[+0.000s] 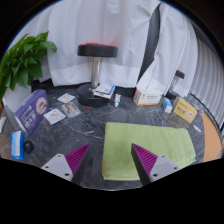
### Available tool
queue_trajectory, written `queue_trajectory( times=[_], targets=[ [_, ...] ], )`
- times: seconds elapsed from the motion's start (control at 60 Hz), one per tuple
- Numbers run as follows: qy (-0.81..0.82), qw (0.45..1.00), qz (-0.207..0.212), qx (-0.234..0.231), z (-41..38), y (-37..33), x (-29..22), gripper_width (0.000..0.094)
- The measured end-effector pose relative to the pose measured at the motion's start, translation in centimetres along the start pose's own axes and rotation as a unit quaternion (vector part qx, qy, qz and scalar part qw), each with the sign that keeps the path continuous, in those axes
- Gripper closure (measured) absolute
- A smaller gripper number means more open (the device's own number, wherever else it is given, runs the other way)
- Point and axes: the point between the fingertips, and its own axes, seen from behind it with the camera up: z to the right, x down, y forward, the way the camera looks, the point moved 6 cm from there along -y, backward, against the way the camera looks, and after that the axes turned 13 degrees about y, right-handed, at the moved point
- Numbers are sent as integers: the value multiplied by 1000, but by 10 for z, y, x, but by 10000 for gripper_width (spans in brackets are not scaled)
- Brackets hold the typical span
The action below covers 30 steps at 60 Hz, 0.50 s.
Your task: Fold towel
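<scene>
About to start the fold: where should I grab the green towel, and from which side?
Take the green towel by its near edge, just ahead of the open gripper. It lies flat on the table, so come in low from the near side and pinch the hem at a corner.

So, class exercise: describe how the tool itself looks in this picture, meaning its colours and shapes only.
The tool shows two fingers, each with a pale grey outer body. Each carries a magenta pad, triangular in outline and tapering to a point at the tip, with a fine ribbed texture. No cables, markings or sleeve are visible.
</scene>
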Motion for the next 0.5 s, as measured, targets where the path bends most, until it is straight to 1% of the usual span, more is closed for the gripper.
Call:
queue_trajectory(
  times=[0.067,0.133,0.15,0.167,0.183,0.2,0.233,0.25,0.267,0.283,0.417,0.5],
  targets=[
    [-13,1000,-3,23,-2,26,0,188],
    [-28,999,-25,35,0,43,7,343],
    [-29,999,-16,30,-1,43,4,387],
    [-32,999,-13,32,2,45,4,455],
    [-40,998,-17,40,4,46,6,552],
    [-50,998,-21,45,5,47,7,609],
    [-69,997,-15,41,2,48,5,677],
    [-78,996,-17,44,3,49,6,747],
    [-85,995,-16,50,6,51,5,835],
    [-89,995,-13,53,6,50,4,861],
    [-79,996,-16,33,4,46,1,886],
    [-46,999,-19,-14,-8,26,-11,888]
  ],
)
